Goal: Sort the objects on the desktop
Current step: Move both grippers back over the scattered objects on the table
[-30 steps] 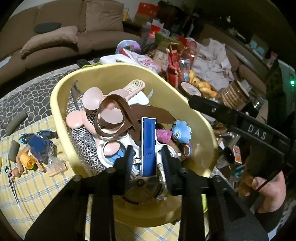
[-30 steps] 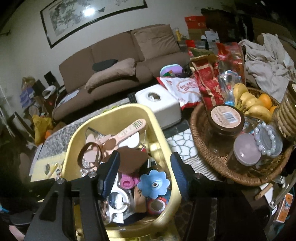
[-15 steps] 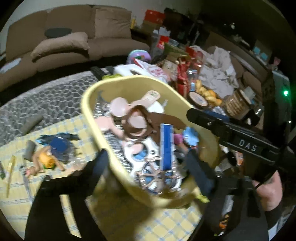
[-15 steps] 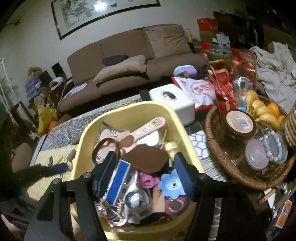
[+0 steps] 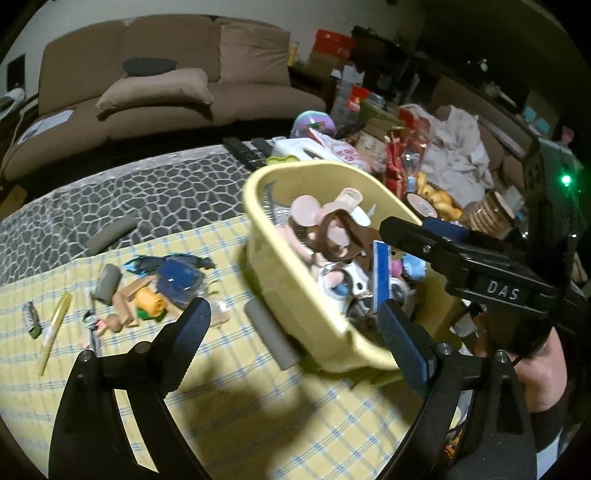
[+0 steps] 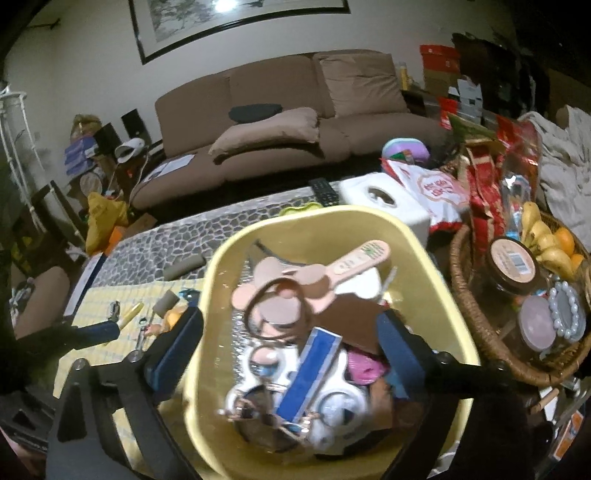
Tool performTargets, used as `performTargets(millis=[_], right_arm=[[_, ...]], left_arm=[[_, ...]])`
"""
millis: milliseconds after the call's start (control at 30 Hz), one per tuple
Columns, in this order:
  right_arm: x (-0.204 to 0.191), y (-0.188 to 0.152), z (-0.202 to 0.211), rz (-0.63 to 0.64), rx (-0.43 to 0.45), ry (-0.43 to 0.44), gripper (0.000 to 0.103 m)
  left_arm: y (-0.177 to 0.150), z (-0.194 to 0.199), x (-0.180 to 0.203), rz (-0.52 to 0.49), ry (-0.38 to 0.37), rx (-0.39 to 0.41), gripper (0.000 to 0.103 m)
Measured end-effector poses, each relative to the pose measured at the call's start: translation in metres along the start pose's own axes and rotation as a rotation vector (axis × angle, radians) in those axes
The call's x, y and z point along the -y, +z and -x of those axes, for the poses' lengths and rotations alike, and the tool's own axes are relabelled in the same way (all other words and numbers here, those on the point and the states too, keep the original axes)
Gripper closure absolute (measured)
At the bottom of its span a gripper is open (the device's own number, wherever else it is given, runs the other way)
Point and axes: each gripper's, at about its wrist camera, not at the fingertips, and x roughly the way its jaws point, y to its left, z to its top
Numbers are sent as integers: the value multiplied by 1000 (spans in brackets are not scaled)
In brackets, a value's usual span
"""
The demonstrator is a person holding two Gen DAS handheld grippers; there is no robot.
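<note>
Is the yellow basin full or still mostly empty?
Full. The yellow basin is heaped with small items: a pink paddle brush, a blue bar and a brown strap piled near its rim.

A brown sofa [image 6: 295, 122] runs along a pale wall [image 6: 74, 74], with a loose tan cushion [image 6: 269, 129] and a small dark cushion [image 6: 255, 112] on its seat. Above it hangs a dark-framed picture [image 6: 236, 14] whose glass catches a bright reflection of a lamp. Left of the sofa, boxes and bags [image 6: 96, 162] pile up on the floor beside a white rack [image 6: 14, 147]. Red cartons [image 6: 439, 62] are stacked at the sofa's right end. The counter [image 5: 166, 184] has a grey pebble-patterned top, partly covered by a yellow checked cloth [image 5: 295, 424]. The room is dim toward the right, where a small green light [image 5: 565, 180] glows.
</note>
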Motion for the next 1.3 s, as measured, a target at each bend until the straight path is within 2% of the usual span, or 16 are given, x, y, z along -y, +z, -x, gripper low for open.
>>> performTargets(millis=[100, 300, 500, 767, 1067, 1300], right_arm=[[-12, 1, -2, 20, -3, 6, 2], [-40, 3, -6, 60, -5, 32, 1], [-65, 6, -9, 73, -5, 68, 1], [-106, 3, -19, 123, -26, 110, 1], [-140, -7, -42, 166, -70, 142, 1], [-156, -14, -68, 177, -116, 149, 1]], left_arm=[[-3, 10, -10, 10, 32, 9, 12], [-9, 30, -37, 62, 72, 35, 0], [-18, 47, -68, 111, 103, 41, 0], [-43, 66, -115, 181, 195, 36, 0], [-74, 70, -178, 268, 247, 9, 0], [-95, 54, -216, 321, 267, -24, 0]])
